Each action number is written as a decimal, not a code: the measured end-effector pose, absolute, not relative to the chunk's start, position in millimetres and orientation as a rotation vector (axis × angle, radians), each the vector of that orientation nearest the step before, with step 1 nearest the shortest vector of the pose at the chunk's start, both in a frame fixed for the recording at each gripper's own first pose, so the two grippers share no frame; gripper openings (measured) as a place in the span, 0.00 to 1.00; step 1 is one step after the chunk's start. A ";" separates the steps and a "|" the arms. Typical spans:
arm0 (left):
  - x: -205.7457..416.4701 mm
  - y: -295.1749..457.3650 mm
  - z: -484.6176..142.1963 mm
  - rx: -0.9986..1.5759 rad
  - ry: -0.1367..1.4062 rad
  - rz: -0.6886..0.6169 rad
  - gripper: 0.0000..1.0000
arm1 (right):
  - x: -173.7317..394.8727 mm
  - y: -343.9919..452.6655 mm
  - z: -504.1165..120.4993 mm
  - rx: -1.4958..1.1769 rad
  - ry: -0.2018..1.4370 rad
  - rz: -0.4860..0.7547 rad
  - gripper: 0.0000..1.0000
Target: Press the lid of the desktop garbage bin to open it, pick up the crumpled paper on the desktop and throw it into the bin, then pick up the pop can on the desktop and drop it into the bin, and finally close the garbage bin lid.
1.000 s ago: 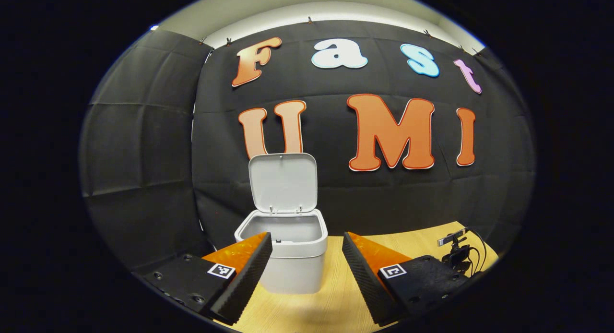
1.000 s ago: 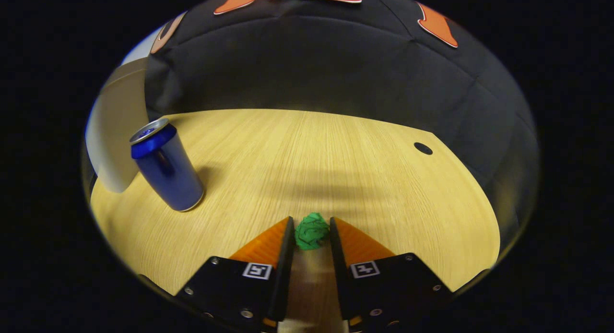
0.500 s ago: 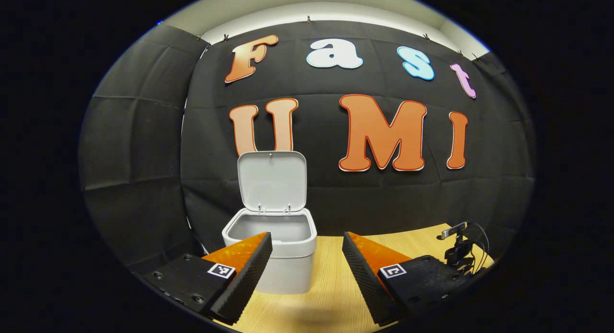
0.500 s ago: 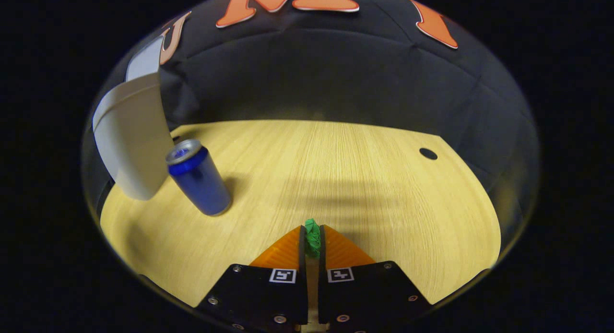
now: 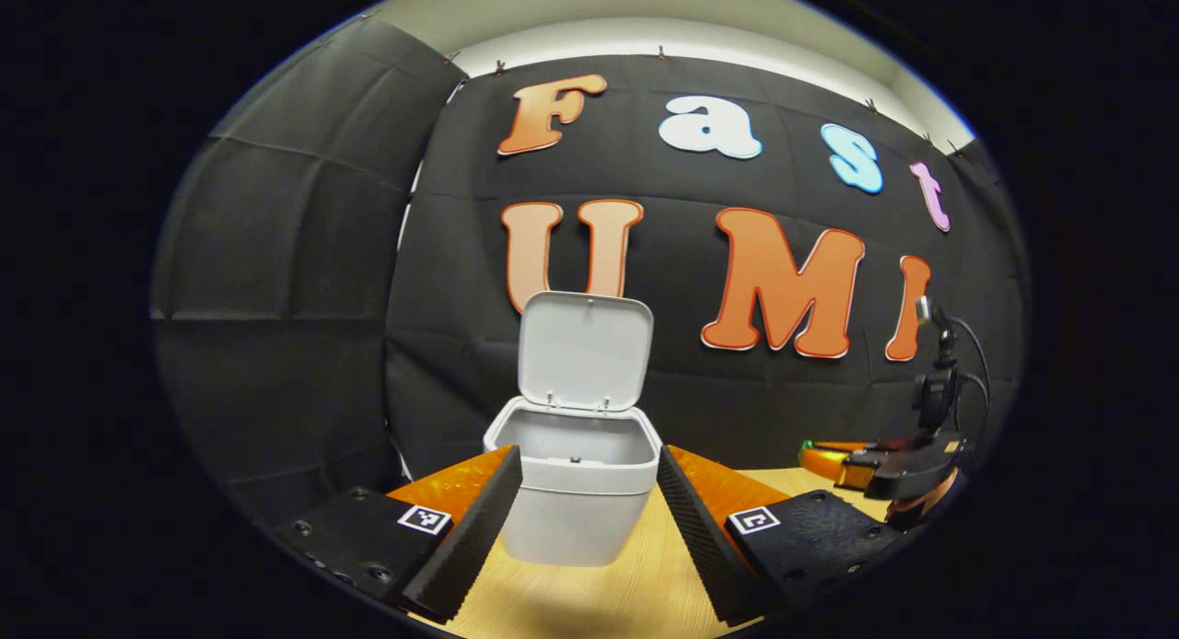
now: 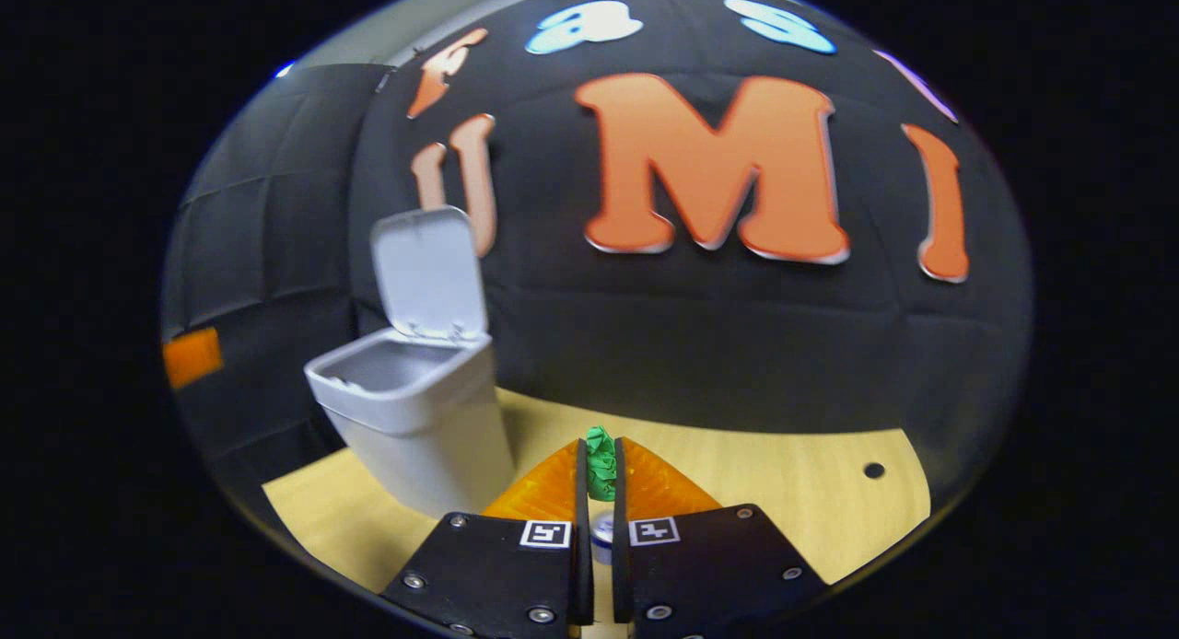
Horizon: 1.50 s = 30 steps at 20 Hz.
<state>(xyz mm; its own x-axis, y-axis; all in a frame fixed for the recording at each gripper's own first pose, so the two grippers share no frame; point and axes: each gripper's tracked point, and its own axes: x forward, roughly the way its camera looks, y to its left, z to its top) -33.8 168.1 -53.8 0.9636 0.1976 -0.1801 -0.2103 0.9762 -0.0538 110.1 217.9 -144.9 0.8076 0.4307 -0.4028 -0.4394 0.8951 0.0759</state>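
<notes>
The white bin (image 5: 571, 505) stands on the wooden table with its lid (image 5: 585, 349) raised upright at the back. My left gripper (image 5: 589, 464) is open, its fingers framing the bin's front from a short way off. My right gripper (image 6: 599, 447) is shut on the green crumpled paper (image 6: 601, 462), held above the table to the right of the bin (image 6: 414, 418). In the left gripper view the right gripper (image 5: 815, 455) comes in from the right, a speck of green at its tip. Part of the pop can's top (image 6: 603, 530) peeks through the gap under the right fingers.
The wooden table (image 6: 792, 492) has a small round hole (image 6: 873, 470) at its right. A hand (image 5: 926, 501) holds the right gripper, which carries a small camera with a cable (image 5: 935, 363). An orange patch (image 6: 192, 356) shows at the far left behind the bin.
My right gripper closed on the paper, lifted it off the table and swung up toward the bin. It has come into the left gripper view. The left gripper stays open and has shifted slightly.
</notes>
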 end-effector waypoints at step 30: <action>12.4 62.1 -98.0 -0.250 0.199 -0.072 0.95 | 107.4 117.1 -155.7 -0.063 0.364 0.233 0.94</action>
<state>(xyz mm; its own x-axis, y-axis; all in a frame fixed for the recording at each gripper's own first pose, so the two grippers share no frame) 12.4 62.1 -98.0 0.9779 -0.0953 -0.1863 0.0460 0.9664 -0.2529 107.4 117.1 -155.7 0.9079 0.2147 -0.3600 -0.2375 0.9712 -0.0196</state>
